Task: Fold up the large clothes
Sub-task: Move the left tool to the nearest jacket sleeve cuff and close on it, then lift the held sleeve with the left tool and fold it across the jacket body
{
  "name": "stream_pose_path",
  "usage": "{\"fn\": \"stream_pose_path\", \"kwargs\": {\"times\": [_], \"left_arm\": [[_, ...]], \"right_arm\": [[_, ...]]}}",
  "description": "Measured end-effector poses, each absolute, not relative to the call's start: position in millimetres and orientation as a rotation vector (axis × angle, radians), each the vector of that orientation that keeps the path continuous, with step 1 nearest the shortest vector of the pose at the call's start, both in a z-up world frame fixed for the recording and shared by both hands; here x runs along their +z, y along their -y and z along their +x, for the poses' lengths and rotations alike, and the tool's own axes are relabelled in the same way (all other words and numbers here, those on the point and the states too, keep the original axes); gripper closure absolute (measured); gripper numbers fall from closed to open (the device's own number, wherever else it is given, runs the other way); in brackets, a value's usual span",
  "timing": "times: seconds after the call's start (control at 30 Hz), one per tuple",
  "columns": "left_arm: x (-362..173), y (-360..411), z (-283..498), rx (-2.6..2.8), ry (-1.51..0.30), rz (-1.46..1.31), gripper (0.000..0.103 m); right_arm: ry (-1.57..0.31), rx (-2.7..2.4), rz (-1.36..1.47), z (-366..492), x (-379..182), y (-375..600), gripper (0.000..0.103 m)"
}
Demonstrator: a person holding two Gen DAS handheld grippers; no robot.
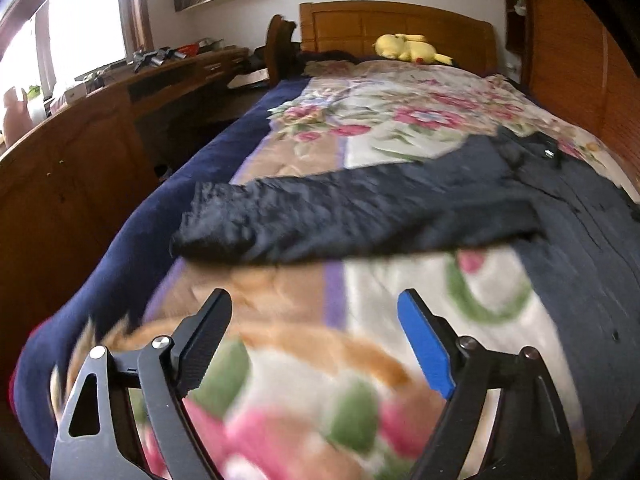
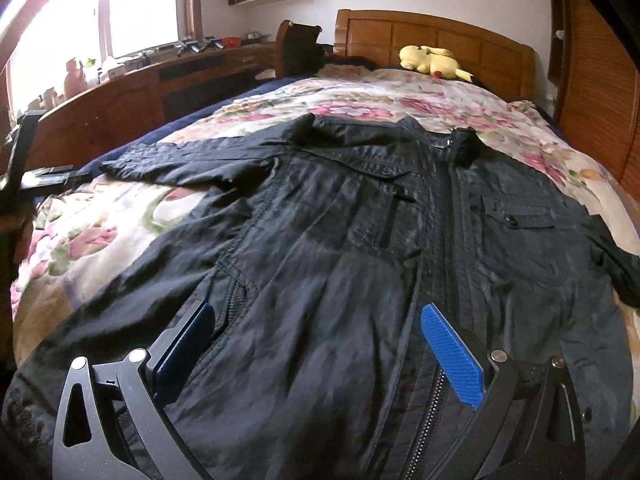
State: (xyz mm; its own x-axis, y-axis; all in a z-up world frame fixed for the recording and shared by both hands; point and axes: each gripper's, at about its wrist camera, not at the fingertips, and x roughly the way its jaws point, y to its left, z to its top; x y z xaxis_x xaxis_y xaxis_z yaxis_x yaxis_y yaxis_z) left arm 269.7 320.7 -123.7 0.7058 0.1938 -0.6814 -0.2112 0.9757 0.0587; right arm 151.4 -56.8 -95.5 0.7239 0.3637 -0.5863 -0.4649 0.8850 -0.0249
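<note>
Garment: a dark jacket (image 2: 360,220) lies front-up and spread flat on the floral quilt (image 2: 120,232) of the bed (image 1: 120,240), presumably laid out so that its sleeves and panels can be folded inward.
Long axis: it runs along the bed, collar (image 2: 460,140) toward the headboard (image 2: 440,36), hem toward the camera; the zip (image 2: 444,240) marks the line.
Sleeve: the jacket's near sleeve (image 1: 320,212) stretches crosswise to that axis, its cuff toward the navy edge of the bed.
Left hand-held gripper (image 1: 316,336): fingers spread, nothing between them, over bare quilt short of the sleeve; the blur suggests an approach to the cuff.
Right hand-held gripper (image 2: 320,344): fingers spread, poised low over the lower front panel; contact cannot be judged.
Bystander: a yellow plush toy (image 2: 432,62) lies by the headboard, well clear.
</note>
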Motion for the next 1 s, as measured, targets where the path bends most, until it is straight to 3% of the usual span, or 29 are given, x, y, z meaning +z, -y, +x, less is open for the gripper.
{"fn": "stream_pose_path", "kwargs": {"times": [0.27, 0.43, 0.73, 0.8, 0.87, 1.0], "left_arm": [[-123.7, -384.0, 318.1, 0.310, -0.758, -0.072, 0.019], [-145.5, -422.4, 336.1, 0.371, -0.819, -0.168, 0.026], [-174.0, -455.6, 344.6, 0.419, -0.886, -0.308, 0.028], [-171.7, -453.1, 345.4, 0.389, -0.873, -0.315, 0.051], [-171.2, -447.5, 352.9, 0.340, -0.889, -0.309, 0.081], [-144.5, -422.0, 353.0, 0.342, -0.858, -0.236, 0.088]], "right_arm": [[-0.610, 0.427, -0.192, 152.7, -93.4, 54.2, 0.000], [-0.618, 0.419, -0.189, 153.9, -94.9, 55.3, 0.000], [-0.629, 0.418, -0.212, 150.1, -94.8, 55.2, 0.000], [-0.628, 0.422, -0.211, 146.6, -92.6, 57.4, 0.000], [-0.627, 0.417, -0.212, 141.7, -89.3, 61.2, 0.000], [-0.616, 0.430, -0.228, 126.2, -78.5, 73.3, 0.000]]}}
